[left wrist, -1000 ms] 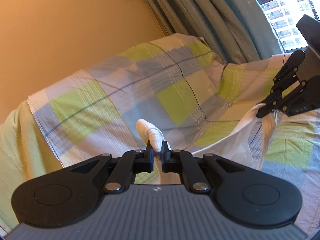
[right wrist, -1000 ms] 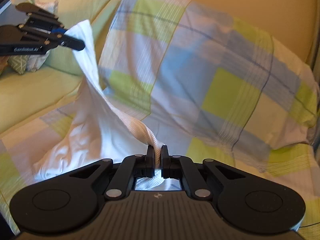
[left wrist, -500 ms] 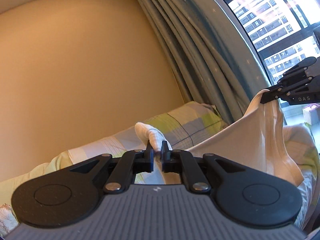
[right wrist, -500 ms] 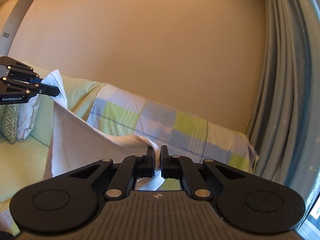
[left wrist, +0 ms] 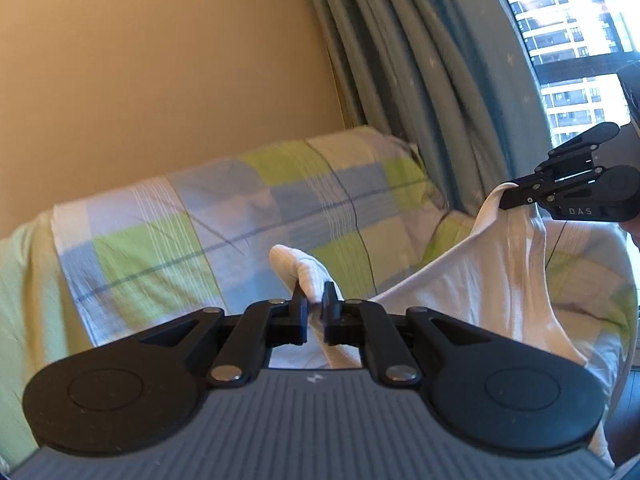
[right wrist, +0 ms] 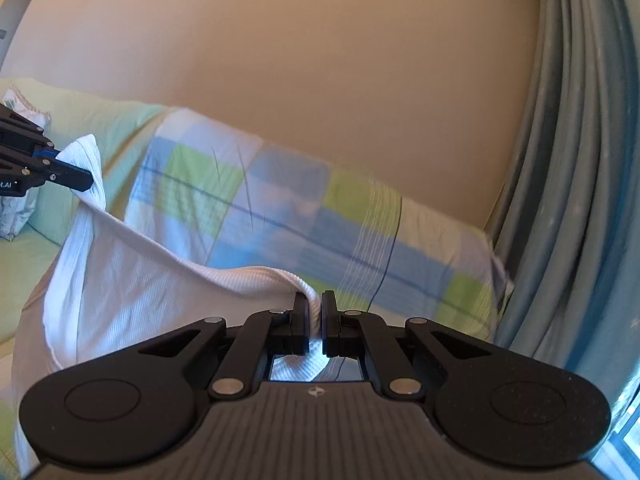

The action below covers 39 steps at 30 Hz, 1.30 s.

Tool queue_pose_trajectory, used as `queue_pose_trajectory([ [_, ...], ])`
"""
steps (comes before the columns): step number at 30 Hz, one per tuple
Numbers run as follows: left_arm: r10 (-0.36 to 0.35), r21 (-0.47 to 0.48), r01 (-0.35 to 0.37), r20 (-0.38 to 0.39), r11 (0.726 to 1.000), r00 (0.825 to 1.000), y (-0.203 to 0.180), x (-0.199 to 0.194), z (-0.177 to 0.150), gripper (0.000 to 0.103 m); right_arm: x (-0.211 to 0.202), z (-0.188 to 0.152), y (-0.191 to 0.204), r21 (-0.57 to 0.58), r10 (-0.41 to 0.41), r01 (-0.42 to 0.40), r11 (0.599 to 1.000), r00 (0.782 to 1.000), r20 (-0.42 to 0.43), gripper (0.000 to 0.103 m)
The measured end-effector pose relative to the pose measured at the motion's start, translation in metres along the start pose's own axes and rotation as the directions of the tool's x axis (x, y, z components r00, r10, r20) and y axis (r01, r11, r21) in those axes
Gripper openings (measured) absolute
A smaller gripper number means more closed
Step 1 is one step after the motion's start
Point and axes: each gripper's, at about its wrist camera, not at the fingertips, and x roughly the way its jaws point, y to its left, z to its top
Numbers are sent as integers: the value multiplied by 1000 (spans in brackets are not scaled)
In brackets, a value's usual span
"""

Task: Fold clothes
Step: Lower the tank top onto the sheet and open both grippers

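A white ribbed garment (right wrist: 132,280) hangs stretched in the lower middle of the frame, above the checked bedcover (right wrist: 320,216), its top edge clamped between the left gripper (left wrist: 315,300) and right gripper (right wrist: 315,304).

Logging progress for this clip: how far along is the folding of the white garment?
Done: both grippers have hold of it, the left gripper and the right gripper each shut on an edge of the white ribbed garment. In hand: it hangs stretched between them above the checked bedding. Left: no fold shows yet; laying it flat and folding remain.
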Motion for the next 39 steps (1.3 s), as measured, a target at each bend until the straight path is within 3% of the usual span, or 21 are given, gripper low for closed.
queue_pose_trajectory([
  [3, -7, -43, 4, -84, 999, 996, 0, 83, -35, 6, 81, -36, -1, 22, 20, -18, 1000, 996, -83, 3],
  [5, -6, -74, -4, -139, 997, 990, 1, 135, -64, 13, 132, -67, 2, 26, 17, -14, 1000, 989, -148, 5],
  [6, -5, -92, -10, -168, 996, 986, 3, 159, -80, 23, 155, -83, 3, 22, 17, -14, 1000, 983, -181, 5],
  [7, -8, -121, -17, -202, 992, 979, 6, 177, -96, 41, 177, -100, 6, 13, 26, -23, 1000, 976, -215, 8],
  [8, -11, -148, -23, -228, 989, 974, 10, 191, -109, 43, 197, -115, 9, 6, 31, -31, 1000, 969, -247, 17],
  [10, -21, -185, -27, -255, 982, 967, 17, 203, -130, 43, 223, -141, 12, 9, 34, -33, 999, 955, -294, 23],
  [13, -37, -193, -16, -268, 981, 963, 25, 196, -152, 43, 226, -161, 4, 98, 40, -13, 995, 958, -285, 28],
  [16, -59, -205, -8, -319, 979, 946, 29, 181, -176, 43, 213, -176, -11, 198, 32, 27, 980, 956, -291, 41],
  [19, -91, -201, 18, -363, 979, 927, 26, 169, -193, 43, 203, -187, -25, 311, 71, 26, 950, 952, -298, 42],
  [25, -142, -166, 84, -380, 983, 914, 16, 167, -201, 43, 200, -191, -46, 537, 258, -99, 838, 938, -230, 52],
  [27, -150, -161, 95, -377, 982, 914, 16, 173, -200, 40, 199, -194, -51, 583, 281, -110, 805, 936, -211, 56],
  [29, -154, -145, 107, -368, 984, 917, 15, 181, -196, 39, 200, -196, -52, 582, 279, -95, 807, 931, -234, 56],
  [32, -143, -86, 120, -351, 989, 925, 14, 196, -192, 35, 208, -206, -47, 501, 243, -53, 864, 915, -322, 56],
  [36, -116, -1, 123, -336, 992, 935, 16, 225, -192, 30, 225, -227, -47, 481, 241, -36, 876, 896, -372, 54],
  [39, -138, 19, 153, -335, 988, 932, 17, 253, -195, 30, 240, -241, -49, 498, 264, -47, 866, 888, -376, 54],
])
